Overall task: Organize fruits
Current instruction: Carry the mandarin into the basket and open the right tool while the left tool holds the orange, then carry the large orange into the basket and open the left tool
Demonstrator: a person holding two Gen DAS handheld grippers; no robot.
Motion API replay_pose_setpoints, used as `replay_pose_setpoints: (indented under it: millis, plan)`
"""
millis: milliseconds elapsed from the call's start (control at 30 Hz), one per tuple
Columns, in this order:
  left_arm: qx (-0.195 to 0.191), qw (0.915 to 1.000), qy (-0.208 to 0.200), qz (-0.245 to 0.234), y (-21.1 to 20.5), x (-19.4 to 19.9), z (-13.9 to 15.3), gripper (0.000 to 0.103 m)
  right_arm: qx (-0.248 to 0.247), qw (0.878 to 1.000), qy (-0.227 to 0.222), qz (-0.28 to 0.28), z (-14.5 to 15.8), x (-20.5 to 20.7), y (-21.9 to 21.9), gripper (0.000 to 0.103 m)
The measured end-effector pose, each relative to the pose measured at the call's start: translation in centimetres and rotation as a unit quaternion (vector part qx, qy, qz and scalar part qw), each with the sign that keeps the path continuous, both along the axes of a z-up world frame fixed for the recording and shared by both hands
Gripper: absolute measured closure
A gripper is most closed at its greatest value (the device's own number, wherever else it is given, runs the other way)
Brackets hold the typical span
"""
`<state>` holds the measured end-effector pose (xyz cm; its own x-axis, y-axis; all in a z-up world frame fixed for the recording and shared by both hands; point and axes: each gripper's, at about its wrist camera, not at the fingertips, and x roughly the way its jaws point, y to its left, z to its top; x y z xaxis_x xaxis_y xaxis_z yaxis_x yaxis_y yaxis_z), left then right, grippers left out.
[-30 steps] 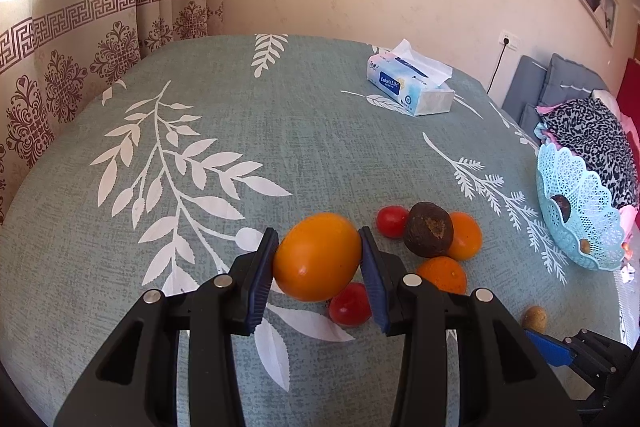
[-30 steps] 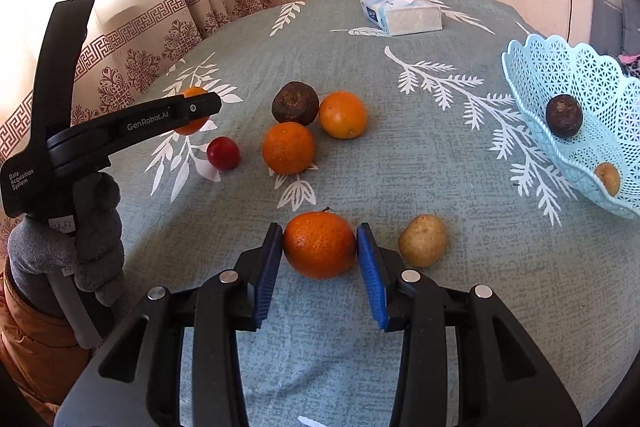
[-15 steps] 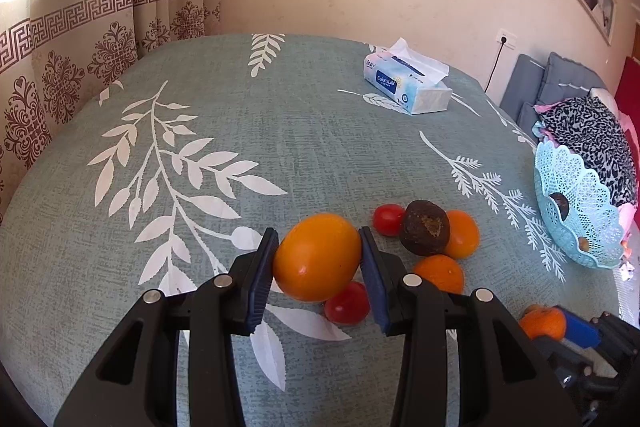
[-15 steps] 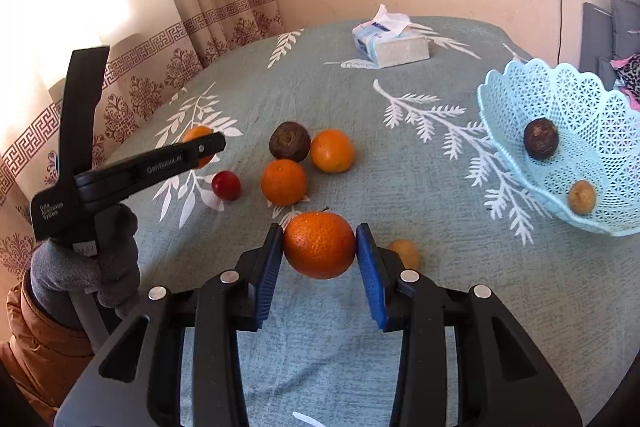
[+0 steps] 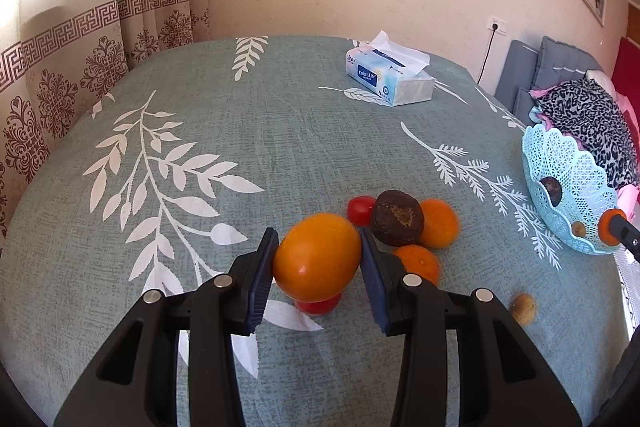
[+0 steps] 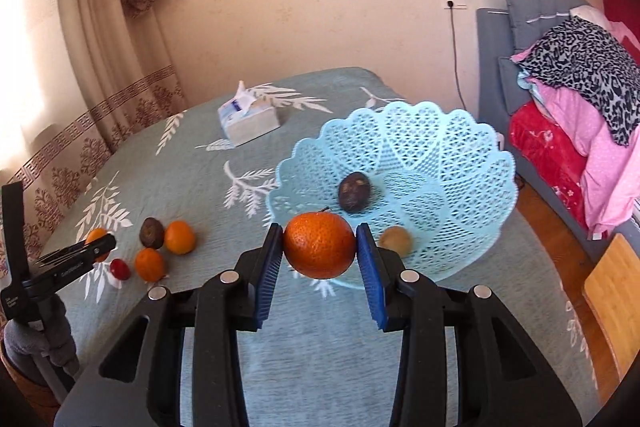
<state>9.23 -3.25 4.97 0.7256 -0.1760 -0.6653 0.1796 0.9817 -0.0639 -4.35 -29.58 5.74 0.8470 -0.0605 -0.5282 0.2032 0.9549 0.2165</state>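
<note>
My left gripper (image 5: 319,263) is shut on a smooth orange (image 5: 317,257) and holds it above the table, over a red tomato (image 5: 318,306). Behind it lie a second tomato (image 5: 360,210), a dark brown fruit (image 5: 397,217) and two oranges (image 5: 439,223). My right gripper (image 6: 320,247) is shut on a rough-skinned orange (image 6: 319,245), held above the near rim of the light blue lattice basket (image 6: 460,147). The basket holds a dark fruit (image 6: 354,192) and a small brown fruit (image 6: 395,240). The left gripper shows in the right wrist view (image 6: 96,247).
A tissue box (image 5: 390,81) stands at the far side of the table (image 5: 280,131). A small brown fruit (image 5: 523,309) lies near the right table edge. A chair with piled clothes (image 6: 580,75) stands beyond the basket. Curtains (image 5: 80,67) hang at the left.
My right gripper has lifted its orange off the table and carried it right, up to the basket. My left gripper holds its orange almost still.
</note>
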Motion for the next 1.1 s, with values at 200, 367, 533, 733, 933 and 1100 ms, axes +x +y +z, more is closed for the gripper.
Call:
replay_pose_setpoints:
  millis: [200,367,533,733,933,1100]
  plan:
    - [0.006,0.9999,-0.001,-0.014,-1.5,-0.5,0.5,0.062,-0.005,0.999,-0.003,-0.041,-0.6,-0.1,-3.0,0.064]
    - [0.012,0.9995,-0.005,-0.028,-2.9,-0.9,1.0,0.062,-0.002,0.998,-0.001,-0.057,-1.2,0.0,-4.4,0.064]
    - [0.012,0.9989,-0.002,-0.046,-4.6,-1.1,1.3,0.062,-0.012,0.997,-0.018,-0.08,-1.1,-0.6,-5.0,0.057]
    - [0.02,0.9967,-0.01,-0.078,-7.5,-1.6,2.0,0.062,-0.036,0.993,-0.046,-0.104,-0.8,-1.6,-4.8,0.057]
    - [0.034,0.9926,-0.014,-0.116,-11.2,-2.1,2.1,0.062,-0.036,0.989,-0.062,-0.132,-1.2,-2.3,-5.1,0.051]
    - [0.039,0.988,-0.011,-0.149,-14.5,-2.2,2.0,0.062,-0.024,0.983,-0.082,-0.16,-1.4,-3.3,-5.8,0.046]
